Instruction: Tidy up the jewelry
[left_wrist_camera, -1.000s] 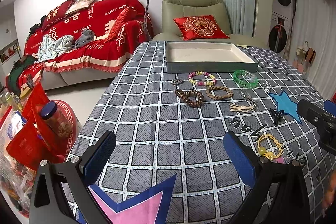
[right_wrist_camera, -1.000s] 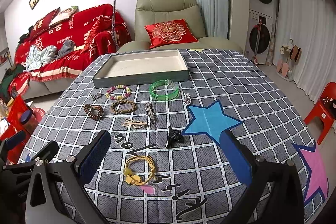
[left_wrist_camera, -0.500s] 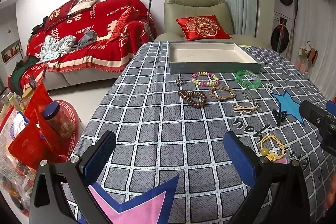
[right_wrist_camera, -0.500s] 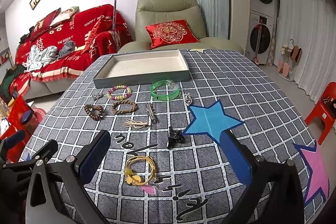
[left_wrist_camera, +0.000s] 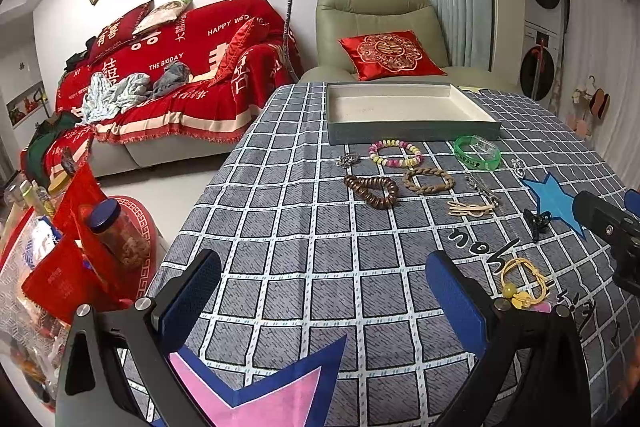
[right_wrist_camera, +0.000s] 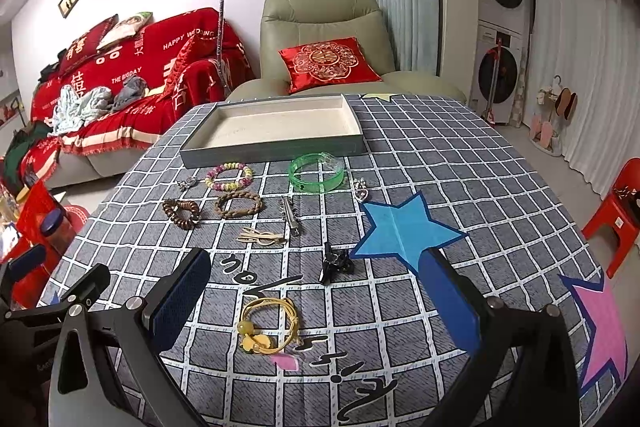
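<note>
A grey tray with a cream floor stands empty at the table's far side; it also shows in the left wrist view. Jewelry lies loose before it: a green bangle, a pastel bead bracelet, a braided bracelet, a brown bead bracelet, hair clips, a black claw clip and a yellow cord bracelet. My right gripper is open and empty, over the yellow bracelet. My left gripper is open and empty above the cloth.
A grey checked tablecloth with star patches covers the table. A green armchair and a red sofa stand behind. A red stool is at the right. Red bags and a jar sit on the floor left.
The left wrist view has shifted slightly, so the jewelry sits a little more to the right and nearer. Both grippers stay open and nothing was picked up.
</note>
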